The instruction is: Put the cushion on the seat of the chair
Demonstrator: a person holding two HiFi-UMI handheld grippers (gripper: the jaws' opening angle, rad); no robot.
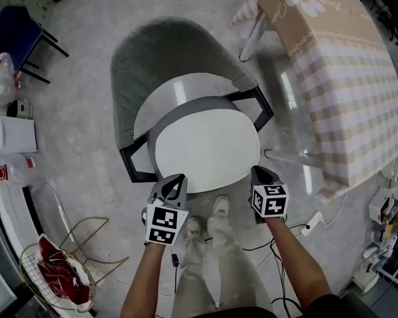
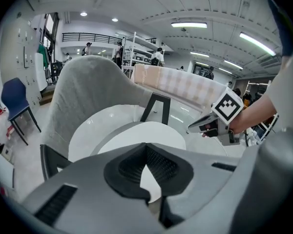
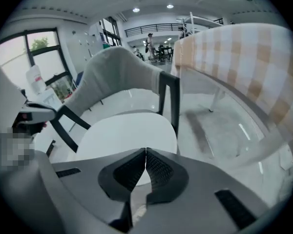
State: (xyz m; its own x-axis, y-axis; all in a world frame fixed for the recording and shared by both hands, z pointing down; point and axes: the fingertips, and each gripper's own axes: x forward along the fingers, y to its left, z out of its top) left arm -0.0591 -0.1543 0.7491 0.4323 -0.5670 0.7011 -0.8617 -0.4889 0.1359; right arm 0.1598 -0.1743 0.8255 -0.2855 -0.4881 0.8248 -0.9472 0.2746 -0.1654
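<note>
The round white cushion (image 1: 209, 148) with a grey rim lies over the front of the chair's glossy white seat (image 1: 186, 95), offset toward me. The grey chair back (image 1: 152, 52) curves behind it. My left gripper (image 1: 179, 179) is at the cushion's near left rim, and my right gripper (image 1: 259, 172) is at its near right rim. In the left gripper view the jaws (image 2: 146, 148) are shut over the cushion (image 2: 151, 133), with nothing seen between the pads. The right gripper view shows those jaws (image 3: 145, 151) shut too, just above the cushion (image 3: 127, 130).
A table with a checked cloth (image 1: 338, 78) stands close on the right of the chair. A blue chair (image 1: 13, 32) is at the far left and a wire basket with red cloth (image 1: 53, 277) at the near left. Cables and a power strip (image 1: 312, 224) lie by my feet.
</note>
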